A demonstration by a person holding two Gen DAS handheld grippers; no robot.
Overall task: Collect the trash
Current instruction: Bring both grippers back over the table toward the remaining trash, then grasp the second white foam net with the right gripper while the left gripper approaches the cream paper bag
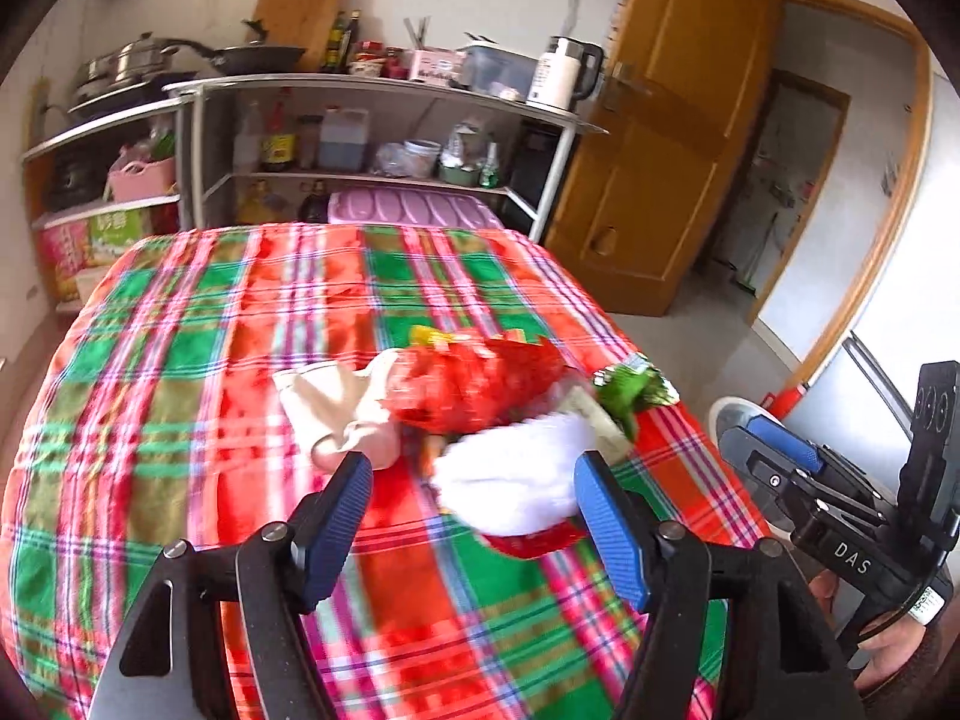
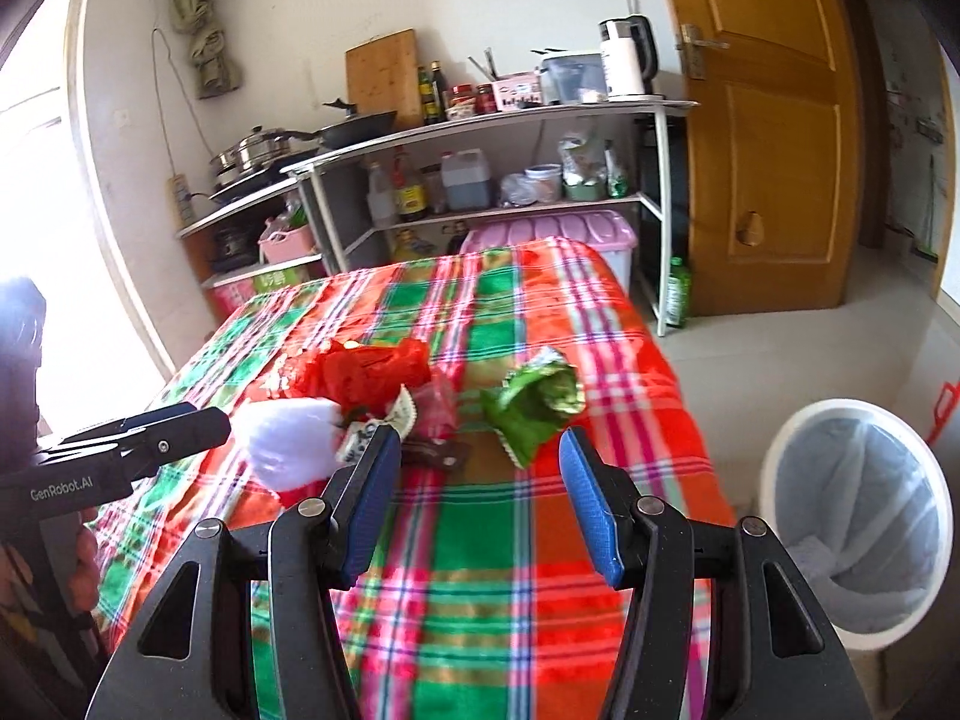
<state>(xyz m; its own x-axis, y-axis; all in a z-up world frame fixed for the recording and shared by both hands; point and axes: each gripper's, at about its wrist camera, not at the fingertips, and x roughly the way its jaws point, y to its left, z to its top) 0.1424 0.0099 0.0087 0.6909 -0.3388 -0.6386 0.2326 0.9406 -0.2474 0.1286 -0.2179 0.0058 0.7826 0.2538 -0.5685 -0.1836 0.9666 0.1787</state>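
Note:
A pile of trash lies on the plaid tablecloth (image 1: 198,360): a white crumpled tissue (image 1: 516,474), a red plastic bag (image 1: 480,390), a beige cloth-like piece (image 1: 336,402) and a green foil wrapper (image 1: 630,390). My left gripper (image 1: 474,480) is open, its blue pads on either side of the tissue's near edge. My right gripper (image 2: 480,468) is open above the cloth, just short of the green wrapper (image 2: 534,408). The tissue (image 2: 288,438) and red bag (image 2: 360,378) lie to its left. The left gripper (image 2: 198,420) comes in from the left beside the tissue.
A white trash bin (image 2: 858,516) with a pale liner stands on the floor right of the table. Metal shelves (image 1: 384,96) with pots, bottles and a kettle stand behind the table. A wooden door (image 2: 774,120) is at the right. A pink storage box (image 2: 552,234) sits behind the table.

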